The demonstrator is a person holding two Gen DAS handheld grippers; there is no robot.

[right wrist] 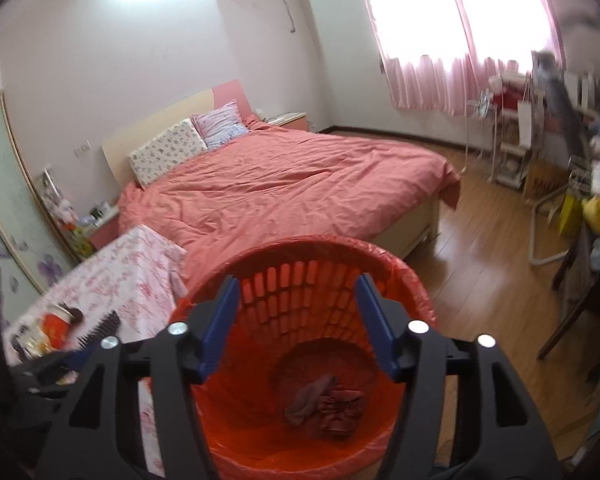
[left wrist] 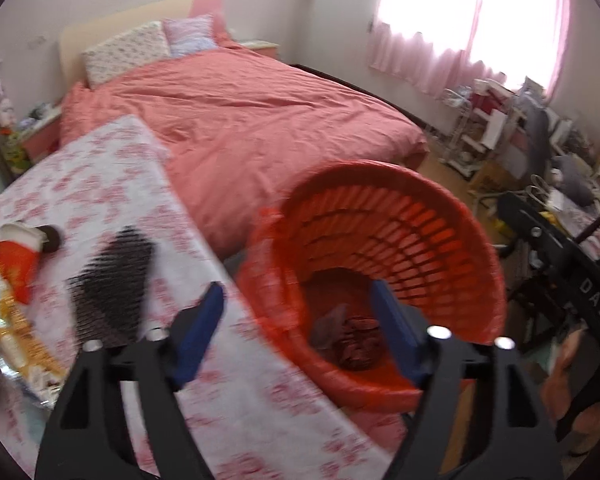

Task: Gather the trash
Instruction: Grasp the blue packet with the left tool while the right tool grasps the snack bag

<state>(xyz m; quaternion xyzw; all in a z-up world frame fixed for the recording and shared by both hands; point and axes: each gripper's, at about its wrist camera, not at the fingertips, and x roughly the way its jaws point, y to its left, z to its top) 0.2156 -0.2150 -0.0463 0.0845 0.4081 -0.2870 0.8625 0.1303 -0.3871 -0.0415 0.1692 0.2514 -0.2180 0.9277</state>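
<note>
A red slatted bin [left wrist: 412,240] lined with a red bag stands beside the table; crumpled dark trash [left wrist: 352,340] lies at its bottom. My left gripper [left wrist: 300,308] is open and empty, over the table edge and the bin's rim. My right gripper [right wrist: 296,300] is open and empty, right above the bin [right wrist: 300,276], whose trash [right wrist: 328,400] shows below. On the table lie a red and white paper cup [left wrist: 16,260], a black hairbrush [left wrist: 112,280] and crinkled wrappers [left wrist: 12,332]; the cup [right wrist: 56,324] and brush [right wrist: 102,328] also show in the right wrist view.
The table wears a pink floral cloth [left wrist: 100,176]. A bed with a salmon cover [right wrist: 292,184] lies behind. Wooden floor [right wrist: 480,264] stretches right of the bin. A dark chair [left wrist: 568,264] and cluttered shelves [left wrist: 496,128] stand at the right.
</note>
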